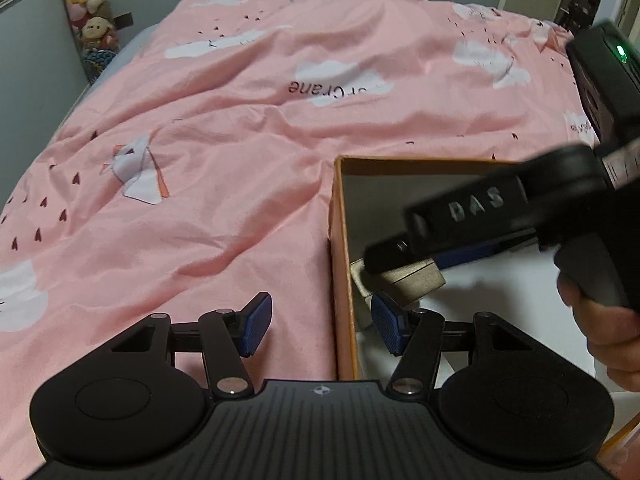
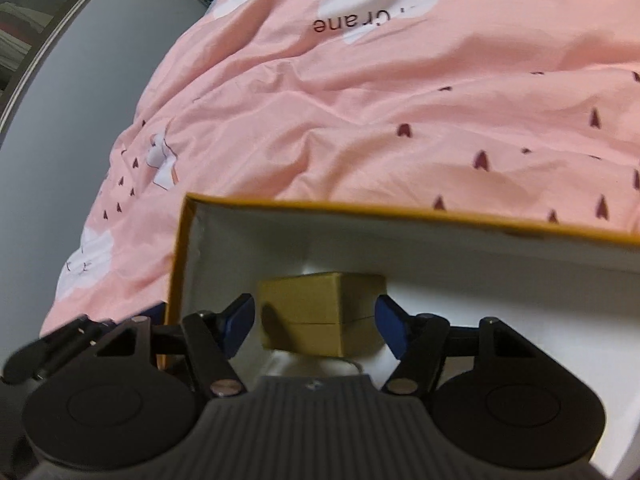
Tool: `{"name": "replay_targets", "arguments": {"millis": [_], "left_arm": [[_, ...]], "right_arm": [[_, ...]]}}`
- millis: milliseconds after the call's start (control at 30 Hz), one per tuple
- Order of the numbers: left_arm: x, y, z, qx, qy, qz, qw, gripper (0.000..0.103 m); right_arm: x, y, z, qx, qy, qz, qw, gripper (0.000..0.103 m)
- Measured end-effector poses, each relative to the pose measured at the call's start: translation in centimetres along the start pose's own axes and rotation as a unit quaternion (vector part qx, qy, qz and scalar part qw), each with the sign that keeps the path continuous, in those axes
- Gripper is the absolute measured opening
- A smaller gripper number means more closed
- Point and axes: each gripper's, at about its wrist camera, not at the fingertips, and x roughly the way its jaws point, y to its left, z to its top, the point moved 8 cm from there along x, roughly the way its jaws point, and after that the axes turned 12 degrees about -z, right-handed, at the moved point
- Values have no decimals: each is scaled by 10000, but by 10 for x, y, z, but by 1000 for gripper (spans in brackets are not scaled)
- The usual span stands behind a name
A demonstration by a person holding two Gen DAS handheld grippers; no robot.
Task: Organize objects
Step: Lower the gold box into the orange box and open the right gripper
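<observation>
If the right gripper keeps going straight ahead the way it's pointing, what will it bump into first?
Most likely the small tan box sitting inside the big orange-edged box. It lies straight ahead between the right gripper's open fingers, not touching them as far as the picture shows.

pink cloud-print bedcover (image 1: 240, 120), orange-rimmed box (image 2: 360, 210)

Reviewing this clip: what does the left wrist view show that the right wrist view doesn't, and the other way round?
Only the left wrist view shows the person's hand on the right claw's handle, and the left claw open astride the box wall. Only the right wrist view shows the right claw open, the small tan box between its pads, apparently untouched. Both show the orange box, the tan box and the pink bedspread.
</observation>
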Motion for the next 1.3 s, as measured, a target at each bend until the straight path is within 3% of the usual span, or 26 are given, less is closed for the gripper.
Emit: {"name": "replay_targets", "arguments": {"millis": [233, 400, 467, 533, 600, 767, 1100, 1233, 1300], "left_arm": [[2, -3, -4, 89, 59, -36, 9999, 67], [-6, -6, -9, 96, 76, -67, 9999, 52], [-9, -7, -13, 115, 122, -82, 9998, 45], [-9, -6, -15, 20, 145, -75, 9999, 35], [-10, -5, -16, -29, 147, -142, 9998, 30], [-14, -2, -15, -195, 71, -339, 9992, 26], [-15, -1, -10, -237, -47, -400, 9989, 24], [-21, -1, -12, -323, -56, -450, 9984, 25], [-26, -2, -15, -354, -30, -468, 9983, 25]], "right_arm": [[-3, 0, 0, -42, -8, 121, 9999, 66], [-17, 1, -22, -489, -12, 187, 9986, 50], [-18, 2, -29, -689, -14, 130, 9975, 49], [-14, 3, -34, -882, -78, -82, 9960, 46], [-7, 4, -38, -1038, -59, -361, 9939, 33], [11, 8, -36, -720, 124, -239, 9970, 26], [19, 16, -17, -335, -42, -202, 9992, 23], [9, 15, -23, -378, -12, -205, 9991, 28], [1, 14, -29, -322, 63, -85, 9994, 37]]}}
